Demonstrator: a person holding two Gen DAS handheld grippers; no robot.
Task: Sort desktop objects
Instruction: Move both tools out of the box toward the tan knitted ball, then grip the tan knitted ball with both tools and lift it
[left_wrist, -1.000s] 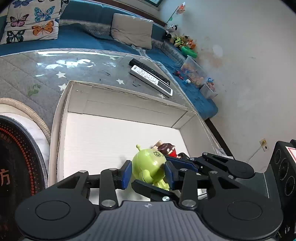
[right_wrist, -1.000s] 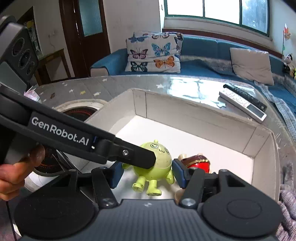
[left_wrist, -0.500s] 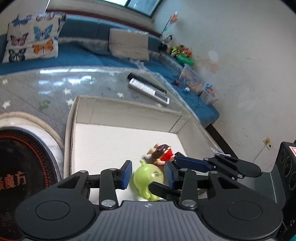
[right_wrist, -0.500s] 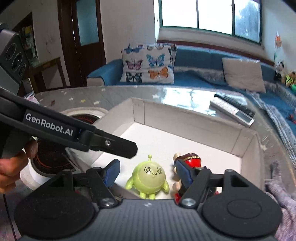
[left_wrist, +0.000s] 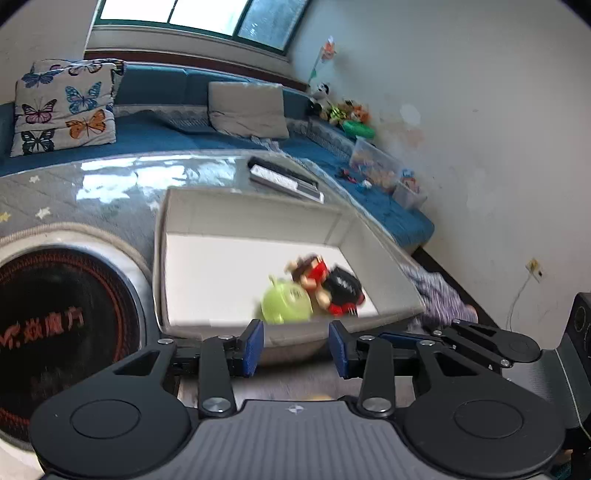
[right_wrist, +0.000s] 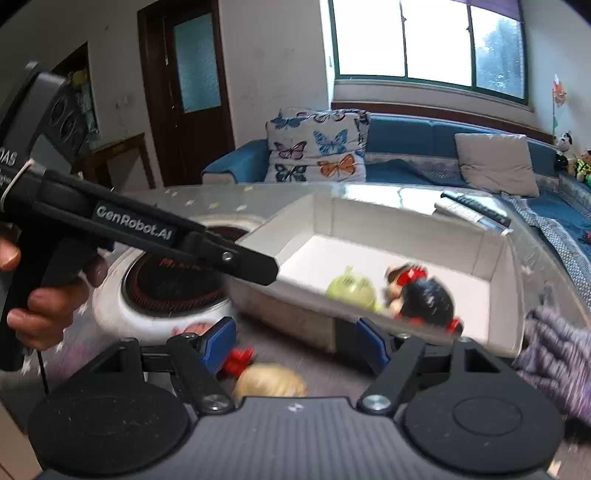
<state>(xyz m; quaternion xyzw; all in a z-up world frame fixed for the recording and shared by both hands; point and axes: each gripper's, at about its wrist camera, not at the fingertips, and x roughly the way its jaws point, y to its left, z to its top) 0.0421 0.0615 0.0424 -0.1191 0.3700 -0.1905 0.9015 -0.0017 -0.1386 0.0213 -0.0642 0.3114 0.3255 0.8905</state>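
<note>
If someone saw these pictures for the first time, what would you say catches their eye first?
Probably the white box on the table, with a green toy and a red-and-black doll bunched in its near corner. Next, the two open grippers, left and right, both empty and outside the box. A blond doll lies on the table just below the right gripper.

We see home living room: blue sofa with butterfly cushion, window, probably toys along wall.
</note>
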